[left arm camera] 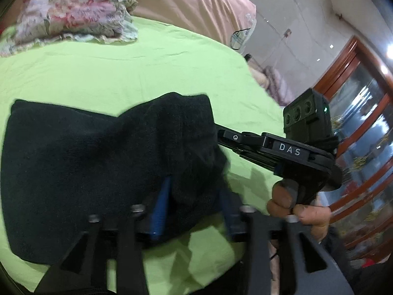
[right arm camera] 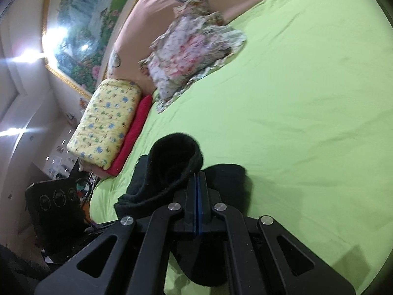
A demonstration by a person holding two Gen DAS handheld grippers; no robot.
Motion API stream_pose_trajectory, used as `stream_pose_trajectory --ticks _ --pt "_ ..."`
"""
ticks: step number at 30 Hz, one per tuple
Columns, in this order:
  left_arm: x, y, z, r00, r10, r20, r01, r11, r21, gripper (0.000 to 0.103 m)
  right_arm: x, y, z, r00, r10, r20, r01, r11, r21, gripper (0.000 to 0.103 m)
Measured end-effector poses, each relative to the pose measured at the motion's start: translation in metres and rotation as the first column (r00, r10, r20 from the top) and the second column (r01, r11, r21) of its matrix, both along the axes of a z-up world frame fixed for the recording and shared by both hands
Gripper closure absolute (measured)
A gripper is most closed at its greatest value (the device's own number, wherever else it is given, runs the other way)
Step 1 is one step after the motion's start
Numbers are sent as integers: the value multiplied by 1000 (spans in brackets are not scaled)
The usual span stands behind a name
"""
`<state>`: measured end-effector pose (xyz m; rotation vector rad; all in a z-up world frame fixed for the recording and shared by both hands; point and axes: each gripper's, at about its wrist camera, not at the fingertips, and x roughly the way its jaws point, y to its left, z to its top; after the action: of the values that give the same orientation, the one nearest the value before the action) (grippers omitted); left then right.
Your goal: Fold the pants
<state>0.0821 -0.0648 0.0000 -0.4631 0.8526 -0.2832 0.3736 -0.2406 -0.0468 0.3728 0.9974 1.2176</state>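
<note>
A floral pillow (left arm camera: 71,12) and a yellow quilt (right arm camera: 105,120) lie far up the green bedsheet (left arm camera: 152,73), well clear of the black pants (left arm camera: 98,162) bunched near its edge. The left gripper (left arm camera: 194,196) stands half open astride the fabric; the right gripper (right arm camera: 198,179), jaws clenched, pinches a fold.

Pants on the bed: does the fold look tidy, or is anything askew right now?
Not tidy yet. The black pants lie bunched on the green sheet, and their right edge curls up in a loose roll instead of lying flat. The right gripper is shut at that roll; the left gripper stands open around the cloth.
</note>
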Motion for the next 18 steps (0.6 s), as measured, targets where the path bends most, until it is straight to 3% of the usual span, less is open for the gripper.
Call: stream_pose_trajectory --ticks 2,11,14,15,16,18 --pt "-3 3 1 1000 -6 6 6 999 -46 50 -2 -8 4 1000 -25 9 25 1000 -4 101" --pt "-20 10 14 999 10 46 -8 1000 -26 45 -15 -16 18 998 -50 23 51 998 -28 100" --pt "-28 18 18 998 31 58 -29 999 -36 45 -17 -16 20 998 -63 12 63 998 -24 95" --pt "-29 21 19 998 37 59 -35 999 -37 44 -18 -16 20 998 -68 5 68 997 -23 83" --pt "-31 25 20 997 49 61 -46 998 -40 43 -19 -17 22 997 -77 2 77 997 -21 57" --pt "-33 33 19 996 67 62 -64 997 -49 43 -24 -20 27 994 -109 24 109 994 -8 22"
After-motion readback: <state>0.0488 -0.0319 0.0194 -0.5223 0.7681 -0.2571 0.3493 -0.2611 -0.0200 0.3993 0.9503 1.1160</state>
